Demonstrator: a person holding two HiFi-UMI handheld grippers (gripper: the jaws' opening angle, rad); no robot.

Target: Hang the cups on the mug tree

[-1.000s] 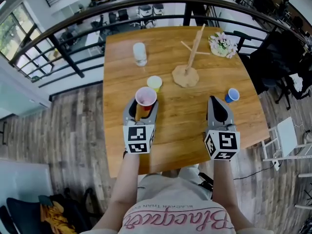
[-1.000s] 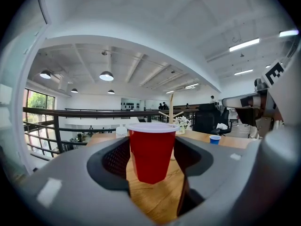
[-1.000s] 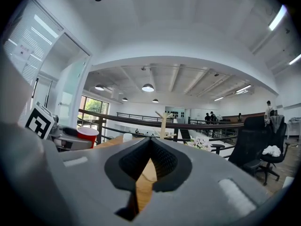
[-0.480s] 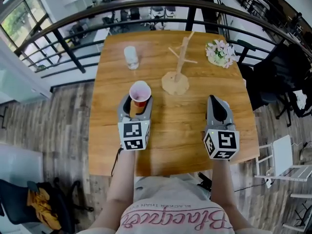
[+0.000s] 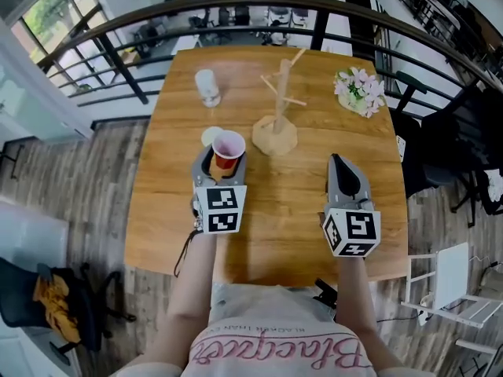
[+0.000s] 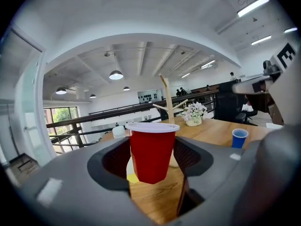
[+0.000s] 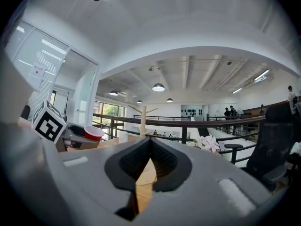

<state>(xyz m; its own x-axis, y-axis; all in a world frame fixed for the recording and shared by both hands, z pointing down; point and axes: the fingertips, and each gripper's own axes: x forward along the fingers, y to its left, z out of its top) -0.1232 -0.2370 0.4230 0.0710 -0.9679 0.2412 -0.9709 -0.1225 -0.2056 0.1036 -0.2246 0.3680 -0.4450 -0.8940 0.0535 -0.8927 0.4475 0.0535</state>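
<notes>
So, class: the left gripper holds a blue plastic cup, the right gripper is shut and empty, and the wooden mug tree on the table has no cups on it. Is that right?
No: the left gripper view shows the left gripper clamping a red plastic cup, not a blue one. The rest stands: the right gripper is shut and empty, and the wooden mug tree is bare.

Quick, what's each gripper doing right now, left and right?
Left gripper: closed on the red cup.
Right gripper: closed, holding nothing.
</notes>
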